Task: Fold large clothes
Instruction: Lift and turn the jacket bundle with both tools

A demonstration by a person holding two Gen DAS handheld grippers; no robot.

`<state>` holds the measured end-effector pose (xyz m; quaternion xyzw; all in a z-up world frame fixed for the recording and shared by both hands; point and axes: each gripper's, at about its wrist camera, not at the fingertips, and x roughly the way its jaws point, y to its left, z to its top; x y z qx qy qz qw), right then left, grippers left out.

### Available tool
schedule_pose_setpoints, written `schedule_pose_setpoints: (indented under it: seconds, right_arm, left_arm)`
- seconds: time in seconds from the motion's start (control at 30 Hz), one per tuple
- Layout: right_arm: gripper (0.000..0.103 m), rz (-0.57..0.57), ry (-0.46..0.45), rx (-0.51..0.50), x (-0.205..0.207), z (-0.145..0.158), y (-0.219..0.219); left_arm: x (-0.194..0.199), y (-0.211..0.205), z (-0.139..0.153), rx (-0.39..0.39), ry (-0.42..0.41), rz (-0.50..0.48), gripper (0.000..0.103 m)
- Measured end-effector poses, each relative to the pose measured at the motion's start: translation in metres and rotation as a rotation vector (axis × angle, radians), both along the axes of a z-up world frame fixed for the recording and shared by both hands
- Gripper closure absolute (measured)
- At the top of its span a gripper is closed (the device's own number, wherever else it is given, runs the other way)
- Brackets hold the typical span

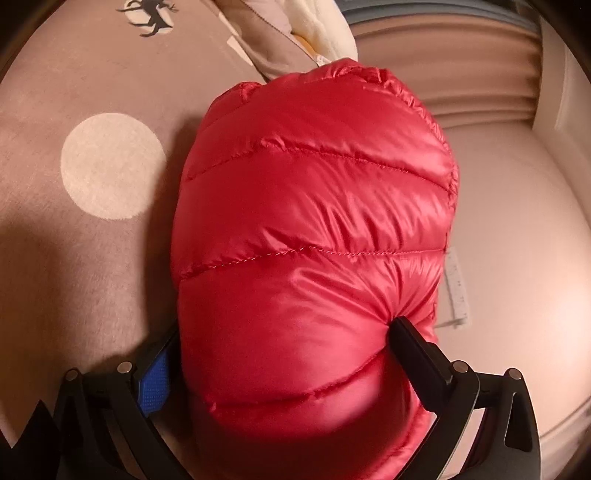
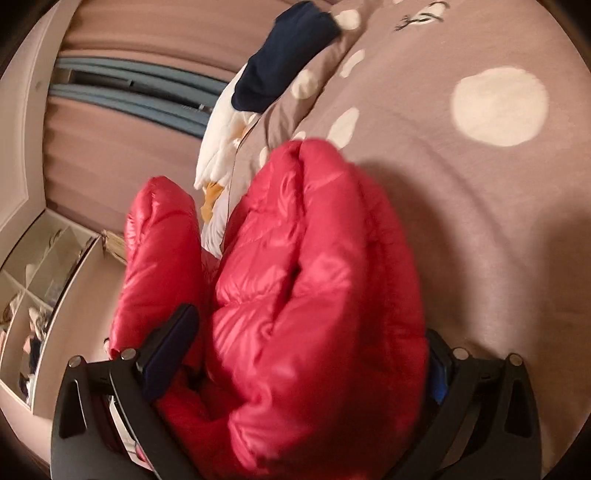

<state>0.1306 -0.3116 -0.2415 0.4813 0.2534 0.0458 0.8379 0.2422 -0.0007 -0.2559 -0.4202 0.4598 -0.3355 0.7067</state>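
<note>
A: Where is the garment?

B: The shiny red quilted puffer jacket lies bunched on the mauve bedspread with big cream dots. In the left wrist view its puffed panels fill the middle, with stitched seams running across.

A: And the left gripper?

B: It is clamped onto the jacket. Its black right finger presses a deep dimple into the red fabric, and the other finger, with a blue pad, sits against the jacket's opposite edge. A thick fold is squeezed between them.

A: The right gripper?

B: It also has the jacket pinched. In the right wrist view one dark finger lies in the crease between a red sleeve-like lobe and the main bundle, while the far finger is mostly hidden behind the bundle, only a bit of blue showing. The picture is somewhat blurred.

A: What lies near the jacket?

B: Just beyond its far end is a white plush toy with orange patches, touching or nearly touching the red fabric. Past the toy lies a dark navy cloth. A black deer print marks the bedspread well away from the jacket. Beside the bed, off the jacket's sleeve side, stands a pale shelf unit with cluttered compartments.
</note>
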Motion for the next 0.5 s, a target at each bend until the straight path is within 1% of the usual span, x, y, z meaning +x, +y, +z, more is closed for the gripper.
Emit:
schedule_pose_setpoints:
  seconds: [0.03, 0.07, 0.1, 0.17, 0.23, 0.27, 0.33, 0.4, 0.5]
  right_arm:
    - [0.01, -0.007, 0.022, -0.016, 0.002, 0.0, 0.002]
    - [0.022, -0.018, 0.056, -0.028, 0.004, -0.001, 0.004]
    - [0.026, -0.015, 0.064, -0.023, 0.004, -0.002, 0.004]
    - [0.039, 0.001, 0.05, 0.001, 0.005, -0.006, 0.002]
    - [0.045, 0.0, 0.048, 0.014, 0.004, -0.009, 0.0]
    - [0.047, -0.003, 0.046, 0.013, 0.004, -0.009, 0.0]
    - [0.048, -0.008, 0.037, 0.02, 0.001, -0.01, -0.002]
    - [0.049, -0.005, 0.034, 0.019, -0.002, -0.008, -0.002]
    - [0.049, -0.01, 0.031, 0.022, -0.003, -0.007, -0.002]
  left_arm:
    - [0.0, -0.001, 0.0, -0.001, 0.002, 0.001, 0.0]
    - [0.0, -0.003, 0.0, 0.01, 0.007, 0.002, 0.001]
    - [0.0, -0.005, 0.001, 0.022, 0.006, 0.004, 0.001]
    - [-0.004, -0.011, 0.006, 0.058, -0.011, 0.018, 0.002]
    - [-0.008, -0.018, 0.011, 0.102, -0.039, 0.037, 0.002]
    - [-0.01, -0.022, 0.015, 0.127, -0.06, 0.049, 0.002]
    - [-0.014, -0.026, 0.02, 0.162, -0.079, 0.068, 0.002]
    - [-0.02, -0.034, 0.03, 0.214, -0.107, 0.09, 0.002]
    - [-0.027, -0.048, 0.048, 0.341, -0.187, 0.122, 0.003]
